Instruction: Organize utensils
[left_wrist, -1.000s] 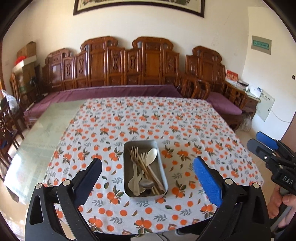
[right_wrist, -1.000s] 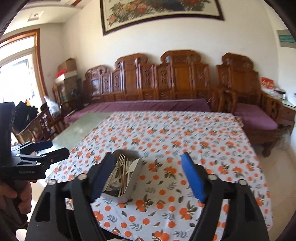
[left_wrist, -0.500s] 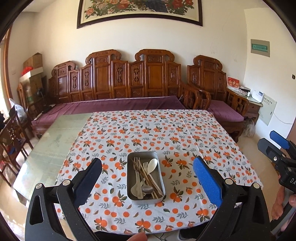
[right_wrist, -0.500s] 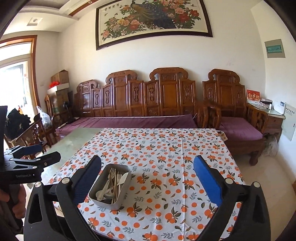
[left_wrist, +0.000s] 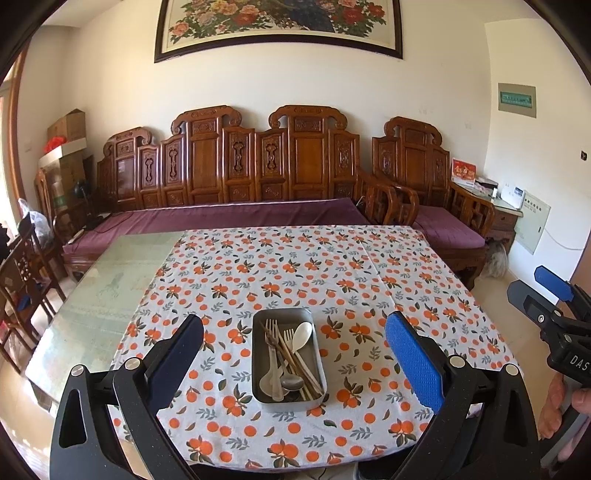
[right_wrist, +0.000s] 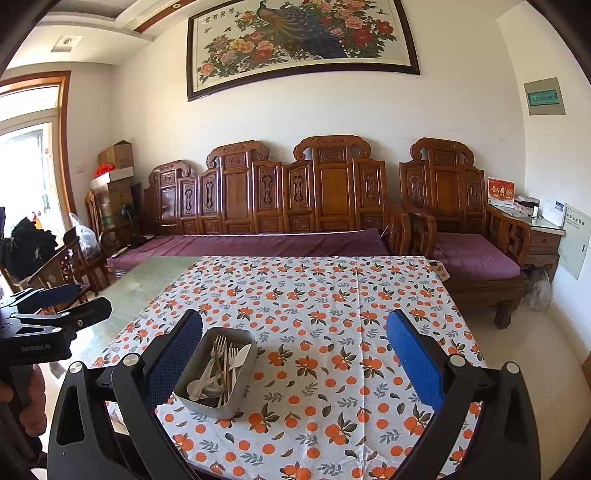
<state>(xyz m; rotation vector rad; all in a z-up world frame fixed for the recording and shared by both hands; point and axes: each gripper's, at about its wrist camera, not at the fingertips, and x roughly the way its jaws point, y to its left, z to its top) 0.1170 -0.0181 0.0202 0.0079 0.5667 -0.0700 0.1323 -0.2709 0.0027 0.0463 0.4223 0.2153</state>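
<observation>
Left gripper (left_wrist: 293, 354): fingers spread wide, nothing held, raised short of the table's near edge, metal tray framed between the fingers. Right gripper (right_wrist: 295, 352): fingers equally wide apart, nothing held, positioned to the right of the tray, tray appearing just inside its left finger.

Metal tray (left_wrist: 258, 369): rectangular, resting on the orange-print tablecloth (left_wrist: 332, 280) close to the near edge of the table. Long axis running from near edge toward far edge, as seen in the left wrist view; slightly angled in the right wrist view (right_wrist: 236, 397).

Tray contents, all lying roughly along the tray's long axis:
- Forks (left_wrist: 272, 332): tines toward the far end of the tray.
- White spoon (left_wrist: 303, 332): bowl toward the far end, handle toward the near end.
- Second white spoon (left_wrist: 266, 382) and metal spoon (left_wrist: 291, 383): bowls toward the near end.
- Chopsticks (left_wrist: 295, 363): laid diagonally from far left to near right of the tray.

Beyond the tray: tablecloth extending to the far table edge; bare glass tabletop (left_wrist: 110, 288) left of the tray. Behind the table: carved wooden bench (left_wrist: 236, 177) with purple cushion. Above the bench: framed floral painting (right_wrist: 303, 40) on the wall.
</observation>
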